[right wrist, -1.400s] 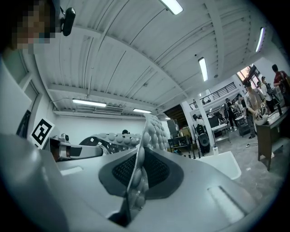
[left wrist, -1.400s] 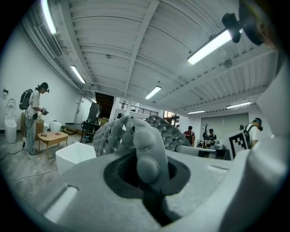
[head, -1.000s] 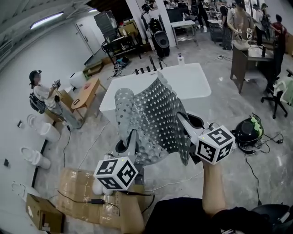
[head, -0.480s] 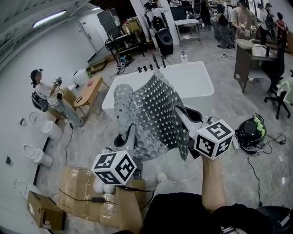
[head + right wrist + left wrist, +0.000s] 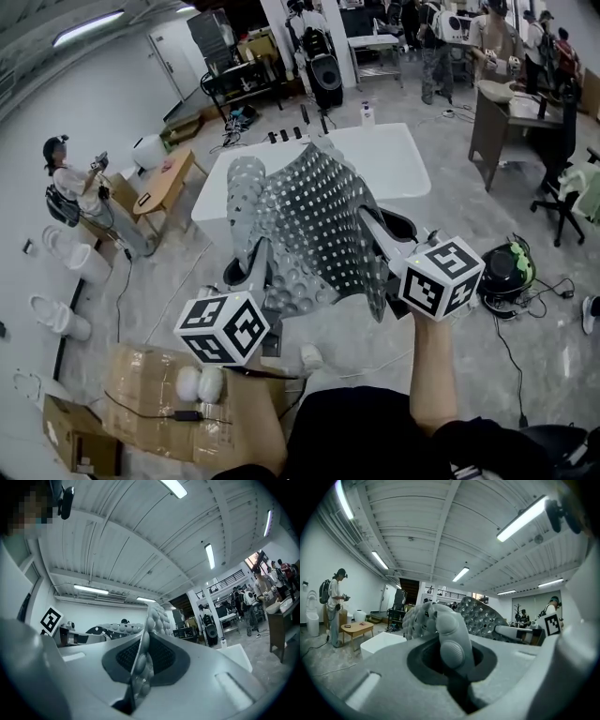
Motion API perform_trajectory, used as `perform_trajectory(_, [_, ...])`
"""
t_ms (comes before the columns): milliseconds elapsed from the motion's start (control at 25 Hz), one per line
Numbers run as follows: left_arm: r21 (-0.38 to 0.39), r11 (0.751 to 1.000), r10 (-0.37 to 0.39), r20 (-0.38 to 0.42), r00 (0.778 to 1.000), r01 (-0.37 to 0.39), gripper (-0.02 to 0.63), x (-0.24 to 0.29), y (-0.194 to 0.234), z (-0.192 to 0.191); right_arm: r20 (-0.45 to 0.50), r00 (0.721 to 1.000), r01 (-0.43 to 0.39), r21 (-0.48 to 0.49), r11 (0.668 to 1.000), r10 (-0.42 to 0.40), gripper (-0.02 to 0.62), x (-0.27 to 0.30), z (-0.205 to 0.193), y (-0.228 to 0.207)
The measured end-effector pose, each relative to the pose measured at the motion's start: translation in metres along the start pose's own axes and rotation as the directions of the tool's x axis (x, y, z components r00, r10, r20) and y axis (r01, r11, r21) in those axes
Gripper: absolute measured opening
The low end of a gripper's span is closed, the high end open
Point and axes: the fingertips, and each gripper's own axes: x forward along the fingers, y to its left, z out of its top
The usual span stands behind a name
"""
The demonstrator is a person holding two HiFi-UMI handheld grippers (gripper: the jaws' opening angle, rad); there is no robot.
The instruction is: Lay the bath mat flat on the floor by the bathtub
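Concrete floor [image 5: 511,220] runs round a white bathtub [image 5: 398,155] at the upper middle of the head view. In front of it the grey studded bath mat [image 5: 314,220] hangs in the air, spread between the left gripper [image 5: 249,270] and the right gripper [image 5: 373,225]. It is probably held by two edges so it can be opened out and lowered flat beside the tub. In the left gripper view the jaws are clenched on a bunched fold of the mat at frame centre. In the right gripper view the jaws pinch a thin edge of it, standing upright. Compared with the earlier head view, the mat hangs much as before and is still off the floor. A shoe tip [image 5: 310,356] now shows at the lower middle, and the flattened cardboard [image 5: 150,394] sits further left.
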Motion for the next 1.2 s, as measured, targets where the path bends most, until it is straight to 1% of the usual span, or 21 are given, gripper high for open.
perform_trajectory(120, [0.005,1.0,-0.012,-0.011,1.0,0.012,0.032,0.013,0.006,-0.007,-0.012,1.0,0.01,0.001,1.0,-0.01,0.02,0.013,-0.008,-0.008])
perform_trajectory(280, [0.0,1.0,-0.021,-0.032,0.999,0.021,0.032,0.026,0.031,-0.011,-0.032,0.999,0.019,-0.005,1.0,-0.019,0.02,0.045,-0.018,-0.01])
perform_trajectory(440, [-0.012,1.0,0.002,-0.065,0.998,-0.003,0.032,0.04,0.058,-0.015,-0.05,0.999,0.007,0.029,1.0,-0.006,0.02,0.077,-0.033,-0.013])
perform_trajectory(560, [-0.013,0.999,0.028,-0.085,0.996,-0.029,0.032,0.055,0.079,-0.019,-0.073,0.997,0.014,0.028,1.0,-0.012,0.02,0.099,-0.044,-0.018])
perform_trajectory(640, [-0.018,0.999,0.042,-0.105,0.994,-0.044,0.032,0.063,0.094,-0.024,-0.08,0.997,0.004,0.042,0.999,-0.001,0.021,0.113,-0.05,-0.018])
perform_trajectory(800, [-0.025,0.998,0.052,-0.149,0.987,-0.057,0.032,0.079,0.133,-0.028,-0.085,0.996,-0.012,0.083,0.996,0.02,0.02,0.15,-0.06,-0.013])
perform_trajectory(920, [-0.039,0.998,0.049,-0.177,0.983,-0.057,0.032,0.093,0.165,-0.031,-0.098,0.995,0.0,0.098,0.995,0.009,0.02,0.183,-0.069,-0.012])
perform_trajectory(1080, [-0.051,0.998,0.036,-0.214,0.976,-0.048,0.032,0.118,0.198,-0.037,-0.126,0.992,0.023,0.127,0.992,-0.007,0.02,0.217,-0.078,-0.018])
perform_trajectory(1200, [-0.066,0.997,0.022,-0.229,0.973,-0.038,0.032,0.137,0.23,-0.035,-0.134,0.991,0.031,0.117,0.993,-0.015,0.02,0.251,-0.077,-0.018])
